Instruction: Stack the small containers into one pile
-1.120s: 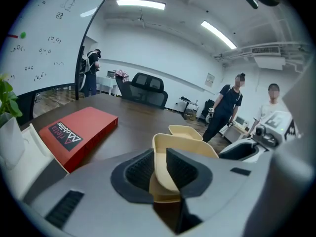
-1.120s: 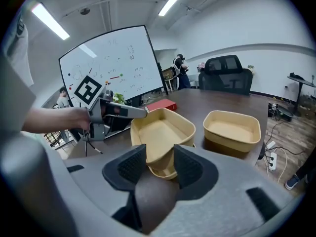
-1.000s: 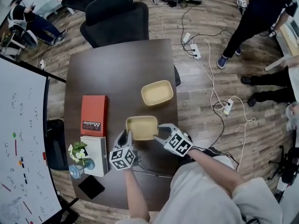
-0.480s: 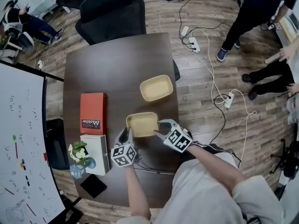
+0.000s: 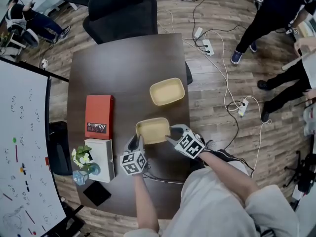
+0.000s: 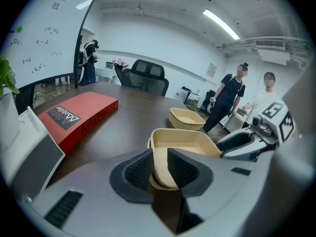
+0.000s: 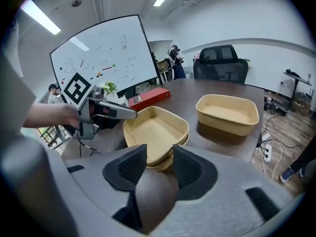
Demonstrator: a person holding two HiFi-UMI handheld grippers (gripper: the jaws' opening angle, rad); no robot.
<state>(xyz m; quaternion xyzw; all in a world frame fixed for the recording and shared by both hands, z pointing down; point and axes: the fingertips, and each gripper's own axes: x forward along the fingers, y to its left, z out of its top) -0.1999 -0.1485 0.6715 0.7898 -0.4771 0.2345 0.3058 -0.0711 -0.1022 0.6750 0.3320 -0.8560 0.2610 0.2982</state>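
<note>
Two beige containers sit nested as one near stack (image 5: 153, 130) at the table's front; the double rim shows in the right gripper view (image 7: 153, 130). A third beige container (image 5: 167, 91) stands alone farther back, also visible from both grippers (image 6: 186, 118) (image 7: 228, 112). My left gripper (image 5: 137, 141) has the near stack's left wall (image 6: 185, 144) between its pads, and its jaws are opening. My right gripper (image 5: 172, 135) is shut on the stack's right front corner. In each gripper view, the stack fills the gap between that gripper's own jaws (image 6: 159, 164) (image 7: 159, 164).
A red box (image 5: 99, 114), a white box (image 5: 103, 159), a small flower vase (image 5: 85, 164) and a black pad (image 5: 96, 194) line the table's left side. A black chair (image 5: 123, 14) stands at the far end. A whiteboard (image 5: 19, 147) is at left; cables and people are at right.
Both grippers stay at the near stack, which has not visibly moved on the table. Only the head view shifts slightly.
</note>
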